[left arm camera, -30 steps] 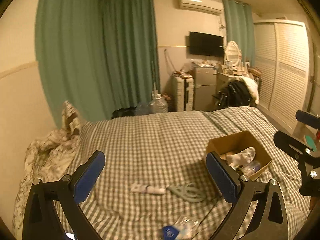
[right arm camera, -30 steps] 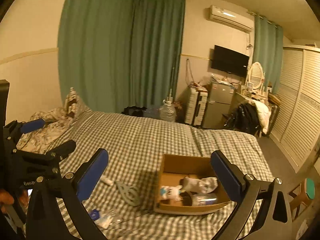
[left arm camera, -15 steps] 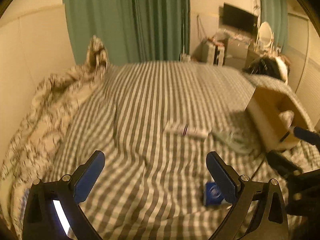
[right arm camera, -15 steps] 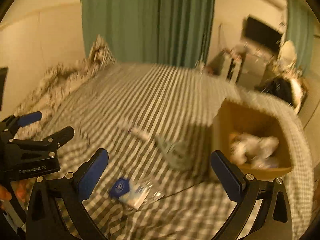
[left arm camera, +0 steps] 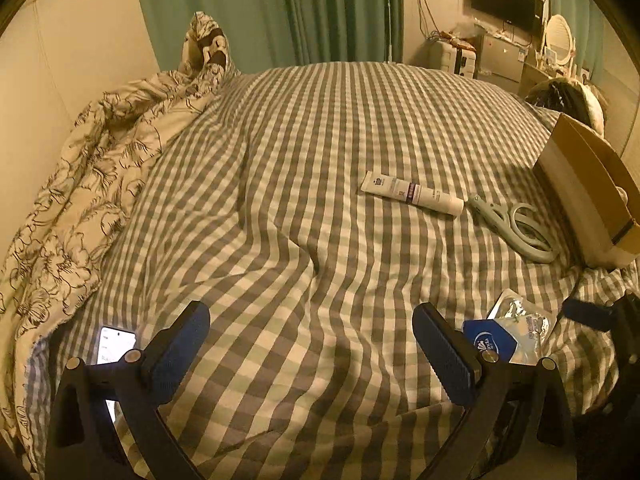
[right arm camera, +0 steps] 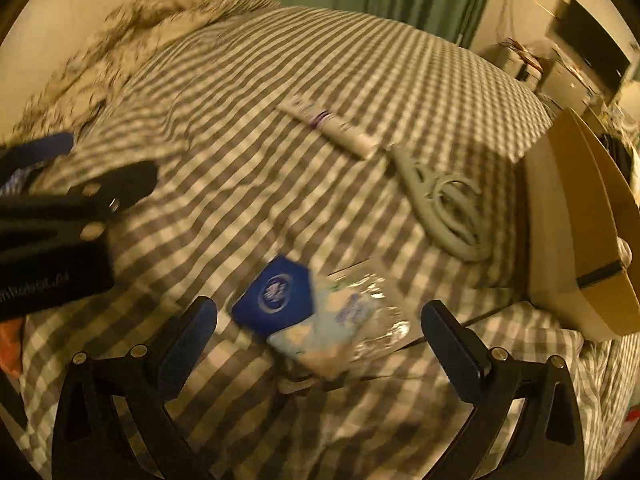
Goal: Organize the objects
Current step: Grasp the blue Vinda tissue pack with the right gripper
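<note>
A white tube (left arm camera: pixel 412 193) (right arm camera: pixel 332 128) lies on the checked bedspread, with pale green scissors (left arm camera: pixel 516 222) (right arm camera: pixel 444 204) to its right. A blue-and-clear tissue packet (left arm camera: pixel 508 332) (right arm camera: pixel 312 312) lies nearer me. The cardboard box (left arm camera: pixel 588 196) (right arm camera: pixel 580 232) stands at the right edge. My left gripper (left arm camera: pixel 312 344) hangs open over bare bedspread, the packet just right of its right finger. My right gripper (right arm camera: pixel 320 344) is open, low over the packet, which sits between its fingers without touching them. The right wrist view is blurred.
A crumpled floral duvet (left arm camera: pixel 92 184) lines the bed's left side. A lit phone (left arm camera: pixel 114 346) lies by my left gripper's left finger. Green curtains (left arm camera: pixel 304 4), a wall TV (left arm camera: pixel 506 2) and a dresser stand beyond the bed.
Both grippers have tilted down and moved in toward the bed. The right one has closed in over the tissue packet; the box has slid to the right edge of both views.
</note>
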Demonstrator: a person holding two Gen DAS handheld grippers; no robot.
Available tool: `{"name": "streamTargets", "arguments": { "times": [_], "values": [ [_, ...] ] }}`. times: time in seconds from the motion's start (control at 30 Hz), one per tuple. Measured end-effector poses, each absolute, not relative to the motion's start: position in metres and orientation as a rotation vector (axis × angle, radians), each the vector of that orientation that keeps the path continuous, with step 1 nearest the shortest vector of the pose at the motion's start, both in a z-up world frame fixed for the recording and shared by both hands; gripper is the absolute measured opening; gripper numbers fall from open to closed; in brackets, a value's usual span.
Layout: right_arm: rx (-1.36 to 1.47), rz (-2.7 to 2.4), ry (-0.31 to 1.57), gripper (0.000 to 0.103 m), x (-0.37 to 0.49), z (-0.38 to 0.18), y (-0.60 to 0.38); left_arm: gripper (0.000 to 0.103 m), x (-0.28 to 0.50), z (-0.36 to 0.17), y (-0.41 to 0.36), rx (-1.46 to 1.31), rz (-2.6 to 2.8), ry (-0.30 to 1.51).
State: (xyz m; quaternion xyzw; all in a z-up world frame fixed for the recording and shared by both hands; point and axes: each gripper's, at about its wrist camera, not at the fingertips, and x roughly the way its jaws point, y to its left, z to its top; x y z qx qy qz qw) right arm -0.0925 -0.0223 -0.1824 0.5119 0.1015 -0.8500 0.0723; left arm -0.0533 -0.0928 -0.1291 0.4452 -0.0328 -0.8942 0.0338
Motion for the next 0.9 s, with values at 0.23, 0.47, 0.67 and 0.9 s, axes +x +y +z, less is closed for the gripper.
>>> {"name": "streamTargets", "arguments": {
  "times": [0.23,0.47,0.67,0.9],
  "values": [
    [1.639,-2.494,0.351,0.076,-0.096,-0.199,-0.028,0.103,-0.055,-0.131,-0.097,1.389,-2.761,-0.065],
    [1.572,-2.552,0.323,0.047,-0.087,-0.182,-0.023,0.103,-0.055,-0.131,-0.098,1.416,-2.769,-0.048],
    [1.513,-2.631,0.178,0.021,-0.08,-0.155,0.005,0.103,-0.055,-0.132,-0.083,1.446,-2.788,-0.128],
    [1.48,-2.625,0.127,0.005,-0.078,-0.148,0.013,0.103,-0.056,-0.135,-0.074,1.478,-2.794,-0.165]
  ]
}}
